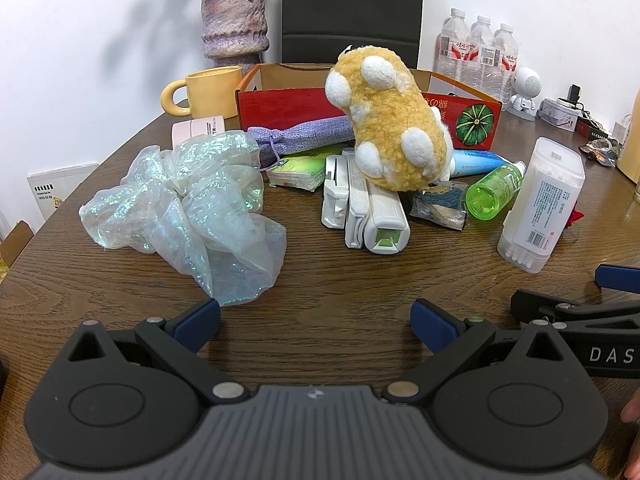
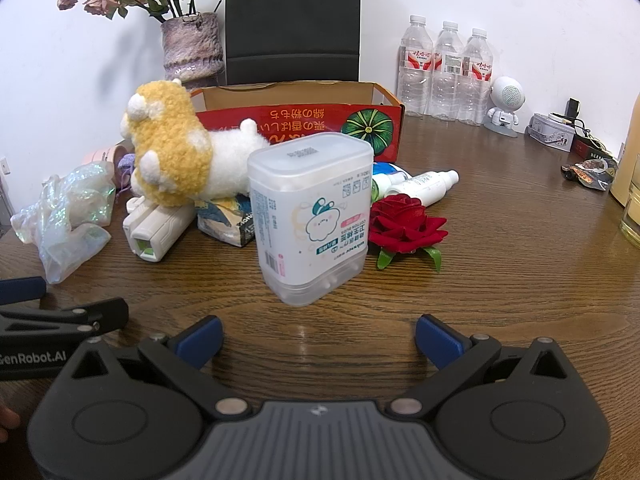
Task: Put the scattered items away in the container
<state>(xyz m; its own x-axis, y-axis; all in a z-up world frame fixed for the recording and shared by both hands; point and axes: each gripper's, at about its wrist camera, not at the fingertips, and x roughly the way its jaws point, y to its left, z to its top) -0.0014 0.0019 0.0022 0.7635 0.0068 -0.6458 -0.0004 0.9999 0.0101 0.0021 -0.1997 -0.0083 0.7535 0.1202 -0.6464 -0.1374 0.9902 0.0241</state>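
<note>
Standing just ahead of the right tool, whose fingers are spread apart, is the cotton-swab box.

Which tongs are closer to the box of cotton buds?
The right tongs. The cotton bud box stands on the table straight ahead of them, just beyond their open tips. The left tongs sit farther off, with the box ahead to their right.

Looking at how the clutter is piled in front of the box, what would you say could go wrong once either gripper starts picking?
The plush toy lies atop the white gadget; lifting it carelessly may scatter the pile. The cotton swab box stands upside down, and the open right gripper could tip it onto the red rose. The crinkly film may slip from the open left gripper.
</note>
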